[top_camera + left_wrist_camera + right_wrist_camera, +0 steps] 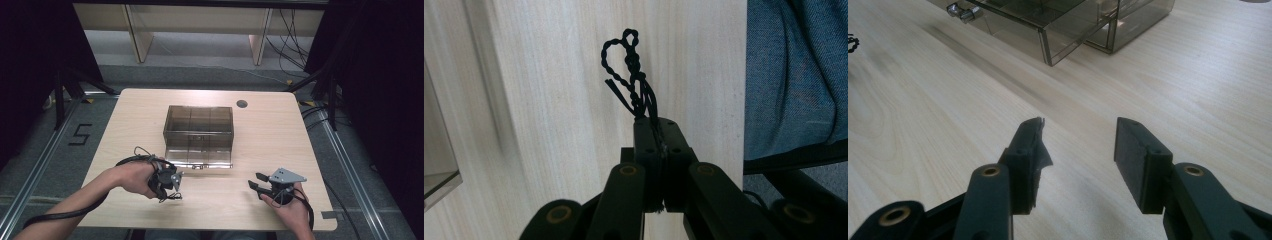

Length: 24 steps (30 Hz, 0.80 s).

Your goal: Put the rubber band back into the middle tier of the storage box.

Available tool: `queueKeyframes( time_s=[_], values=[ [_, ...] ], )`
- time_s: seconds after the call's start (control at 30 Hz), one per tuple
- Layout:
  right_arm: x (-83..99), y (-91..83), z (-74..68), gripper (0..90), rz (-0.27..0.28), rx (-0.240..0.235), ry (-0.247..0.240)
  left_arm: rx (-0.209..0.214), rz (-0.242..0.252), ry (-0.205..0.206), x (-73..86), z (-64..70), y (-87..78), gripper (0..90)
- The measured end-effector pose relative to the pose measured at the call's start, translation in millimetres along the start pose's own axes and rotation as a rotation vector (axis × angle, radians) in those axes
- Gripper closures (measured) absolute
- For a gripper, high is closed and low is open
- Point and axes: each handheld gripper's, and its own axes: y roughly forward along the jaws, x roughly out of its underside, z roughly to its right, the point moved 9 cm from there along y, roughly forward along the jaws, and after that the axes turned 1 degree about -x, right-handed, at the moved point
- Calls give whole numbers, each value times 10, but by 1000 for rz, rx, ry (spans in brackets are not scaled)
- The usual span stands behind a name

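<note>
A thin black braided cord (630, 70) sticks out past the tips of my left gripper (657, 126), which is shut on it, over pale wood. In the high view my left gripper (166, 189) points toward the table's near edge, with the cord (174, 196) trailing below it. My right gripper (256, 180) rests low at the front right, open with nothing between its jaws (1078, 145). A smoky clear plastic box (199, 125) stands mid-table, its low drawer (199, 156) pulled out toward me. The drawer (1048, 25) and its metal knob (960, 12) lie ahead of the right gripper.
The wooden table (280, 135) has a round cable hole (242, 104) at the back right. Blue cloth on the person's leg (794, 75) shows beyond the table's near edge. A corner of the box (439, 180) shows in the left gripper view. Black curtains and metal rails flank the table.
</note>
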Motion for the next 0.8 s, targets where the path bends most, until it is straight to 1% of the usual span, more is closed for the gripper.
queueKeyframes(
  time_s=[0.03,0.07,0.1,0.13,0.17,0.2,0.3,0.37,0.4,0.53,0.57,0.6,0.7,0.73,0.77,0.8],
  values=[
    [-3,-10,25,551,1,22,-11,2,2,0,1,-2,-11,880],
    [15,-22,5,551,-15,22,20,-1,2,1,3,-7,-20,880],
    [14,-21,6,550,-14,21,17,1,-3,3,8,-8,-29,880],
    [9,-11,2,550,-6,10,12,1,-3,4,11,-10,-37,880],
    [3,-11,23,550,-3,10,-6,1,-3,3,11,-16,-43,880],
    [-6,2,45,549,10,11,-34,1,-5,3,16,-21,-48,880],
    [-3,-1,45,549,5,5,-36,-2,-11,0,28,-41,-66,880],
    [-7,0,43,549,11,9,-34,-3,-16,1,37,-57,-84,880],
    [-2,-8,22,549,11,15,0,-2,-16,-3,38,-57,-88,880],
    [2,-8,39,547,8,20,-11,-7,-17,-11,44,-79,-118,880],
    [-4,-9,63,547,12,30,-32,-7,-12,-14,41,-84,-121,880],
    [6,-19,50,547,3,28,-12,-8,-13,-16,45,-91,-125,880],
    [-1,-19,76,547,9,33,-32,-2,-22,-21,60,-101,-133,880],
    [-2,-19,73,547,9,31,-30,-3,-26,-19,67,-110,-140,880],
    [1,-13,57,547,12,26,-16,-2,-26,-20,69,-114,-147,880],
    [2,-19,69,547,4,24,-31,-4,-24,-22,70,-125,-161,880]
  ],
)
